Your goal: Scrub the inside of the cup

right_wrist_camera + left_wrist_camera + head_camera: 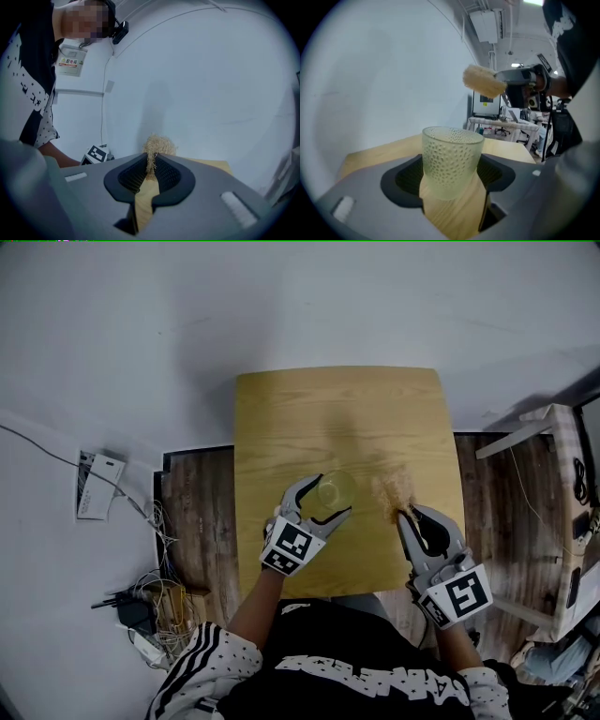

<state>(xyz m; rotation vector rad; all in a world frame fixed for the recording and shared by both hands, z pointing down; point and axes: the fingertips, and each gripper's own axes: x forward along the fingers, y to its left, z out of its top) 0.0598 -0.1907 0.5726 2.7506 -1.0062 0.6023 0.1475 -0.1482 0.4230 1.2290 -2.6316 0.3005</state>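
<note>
Wooden bench (281, 409), one. Two hand-held grippers. My left hand-held gripper (334, 495) clamps the one dimpled glass cup (451, 159) across its lower wall, over mid-bench. I judge it rigid, breakable and slippery: grip low and gently. My right hand-held gripper (151, 157) pinches one soft fibre scrubber (158, 143).

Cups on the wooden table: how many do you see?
1. The pale green dimpled glass cup stands on the light wooden table, between the jaws of the left gripper. No other shows in any view.
</note>
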